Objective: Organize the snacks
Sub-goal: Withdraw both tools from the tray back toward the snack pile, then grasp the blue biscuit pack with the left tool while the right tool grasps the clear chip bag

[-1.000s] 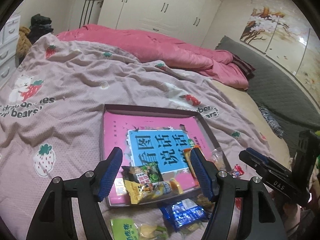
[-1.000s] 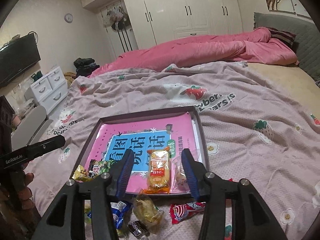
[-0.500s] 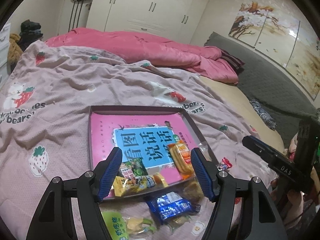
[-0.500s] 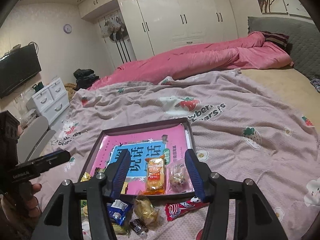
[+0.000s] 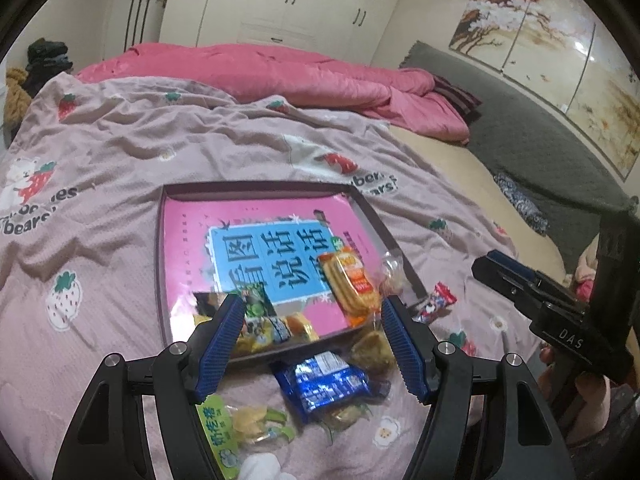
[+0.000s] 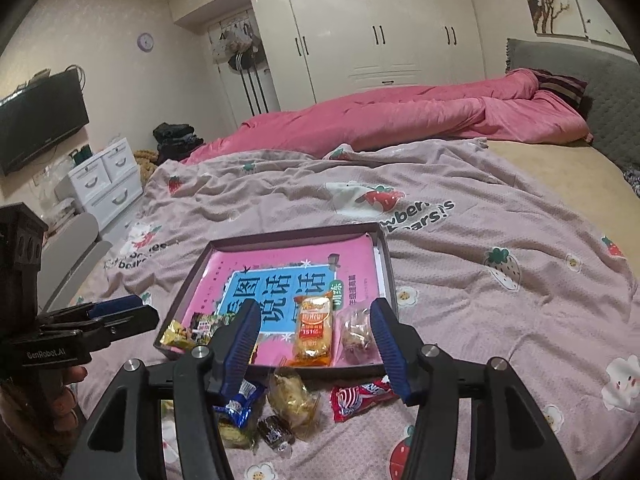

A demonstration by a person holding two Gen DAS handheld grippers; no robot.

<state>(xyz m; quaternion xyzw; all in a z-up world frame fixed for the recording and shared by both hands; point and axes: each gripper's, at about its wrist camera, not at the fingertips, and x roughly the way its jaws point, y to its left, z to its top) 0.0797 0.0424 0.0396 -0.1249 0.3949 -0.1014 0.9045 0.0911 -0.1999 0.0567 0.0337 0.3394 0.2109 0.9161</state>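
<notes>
Both tongs hang released and empty: left tongs (image 5: 314, 344), right tongs (image 6: 316, 344). Inside the shallow tray (image 6: 386, 256), on the pink book (image 5: 256, 240), lie an orange biscuit pack (image 6: 314, 330) and a green-and-yellow packet (image 5: 260, 318). Just outside its near rim, on the bed, lie a blue wrapper (image 5: 324, 380) and a red wrapper (image 6: 360, 396).

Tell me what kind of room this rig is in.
A home bedroom, almost certainly. The work surface is a bed with a strawberry-print blanket and a rumpled pink duvet, backed by a wall of white wardrobes. A wall-mounted TV hangs on the left.
</notes>
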